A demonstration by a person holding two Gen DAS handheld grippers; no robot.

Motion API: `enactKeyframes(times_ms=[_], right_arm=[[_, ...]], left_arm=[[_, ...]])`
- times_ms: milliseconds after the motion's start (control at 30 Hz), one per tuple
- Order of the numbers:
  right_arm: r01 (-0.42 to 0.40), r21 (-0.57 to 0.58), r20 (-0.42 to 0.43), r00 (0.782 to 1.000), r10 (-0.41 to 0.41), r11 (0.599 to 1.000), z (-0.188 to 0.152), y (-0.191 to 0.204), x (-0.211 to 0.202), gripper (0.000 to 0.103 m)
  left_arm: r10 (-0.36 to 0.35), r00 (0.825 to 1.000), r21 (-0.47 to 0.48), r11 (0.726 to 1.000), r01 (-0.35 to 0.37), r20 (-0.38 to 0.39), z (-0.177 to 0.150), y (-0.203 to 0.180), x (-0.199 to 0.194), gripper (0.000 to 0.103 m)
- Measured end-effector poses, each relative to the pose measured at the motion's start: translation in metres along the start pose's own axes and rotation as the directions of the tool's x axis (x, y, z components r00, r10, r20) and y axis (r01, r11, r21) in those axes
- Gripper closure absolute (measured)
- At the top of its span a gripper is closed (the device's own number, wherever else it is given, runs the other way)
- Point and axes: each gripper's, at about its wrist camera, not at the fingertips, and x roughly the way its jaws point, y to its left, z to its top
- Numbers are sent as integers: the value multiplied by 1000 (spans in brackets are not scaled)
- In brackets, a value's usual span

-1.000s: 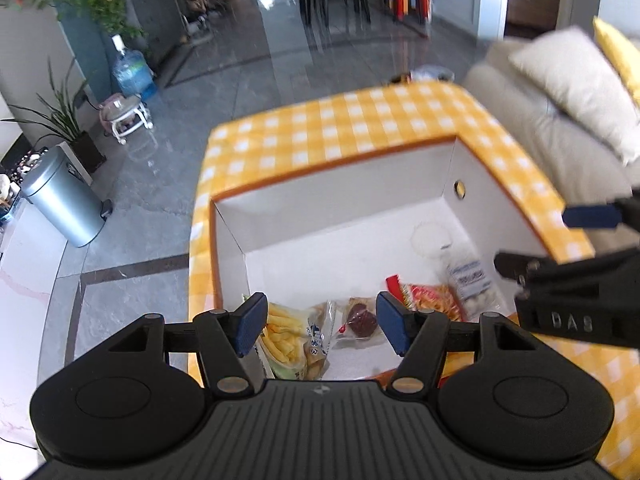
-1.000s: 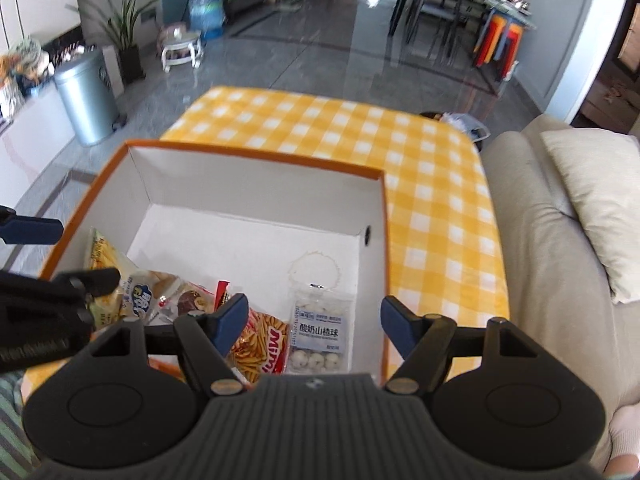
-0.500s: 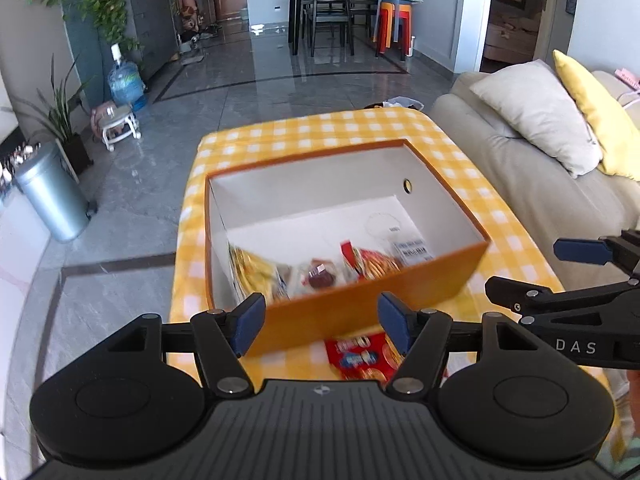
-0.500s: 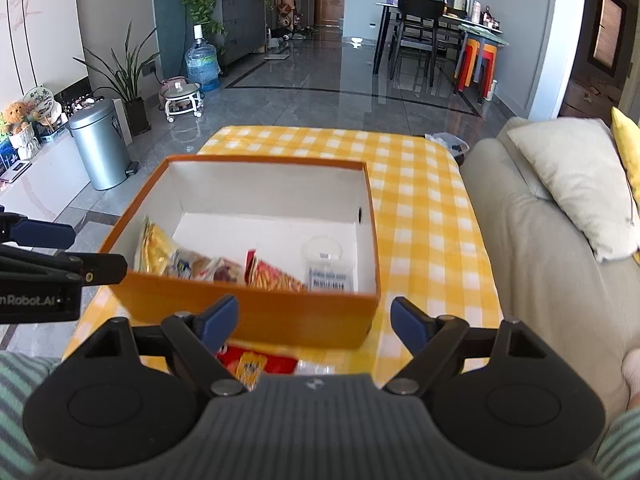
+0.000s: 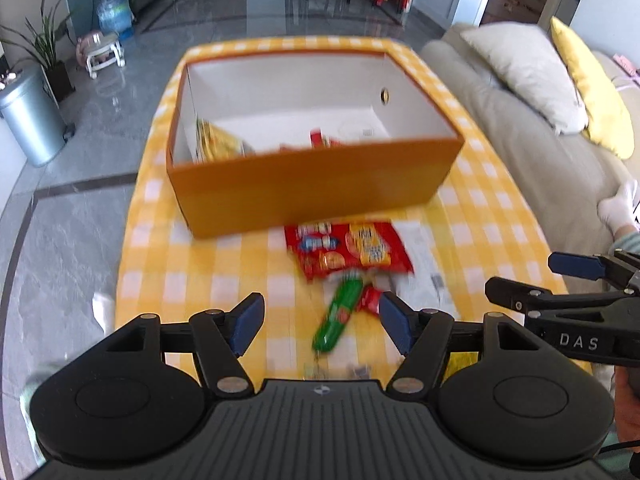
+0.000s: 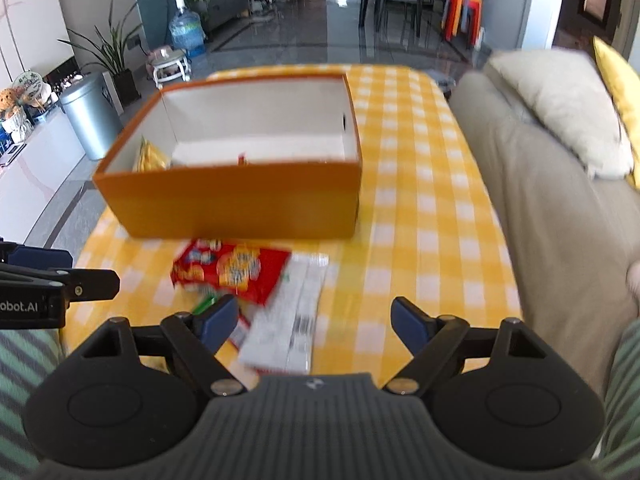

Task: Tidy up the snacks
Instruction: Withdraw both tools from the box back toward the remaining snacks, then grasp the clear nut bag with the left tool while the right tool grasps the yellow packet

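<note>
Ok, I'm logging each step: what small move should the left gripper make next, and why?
Probably lower the left gripper onto the green snack stick. It is open and empty, the stick lies on the checked tablecloth right between its fingers, outside the orange box where other snacks already sit.

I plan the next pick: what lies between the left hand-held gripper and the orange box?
In the left wrist view, a green packet and a red snack bag lie between the left hand-held gripper and the orange box.
</note>
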Motion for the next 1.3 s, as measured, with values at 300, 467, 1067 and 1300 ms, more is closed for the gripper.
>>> enactKeyframes(times_ms=[300, 467, 1067, 1300], right_arm=[[-70, 66, -178, 981, 81, 995, -33, -7, 24, 28], [-81, 103, -233, 967, 103, 991, -43, -12, 35, 30], [-119, -48, -308, 946, 98, 992, -58, 8, 71, 22], [-133, -39, -330, 937, 113, 990, -62, 6, 83, 21]], left_arm=[[-63, 991, 35, 997, 68, -116, -19, -11, 14, 26], [-92, 981, 39, 994, 100, -169, -30, -15, 26, 26], [-27, 954, -7, 1000, 26, -297, -46, -7, 75, 22], [-55, 955, -25, 998, 50, -290, -45, -7, 82, 21]])
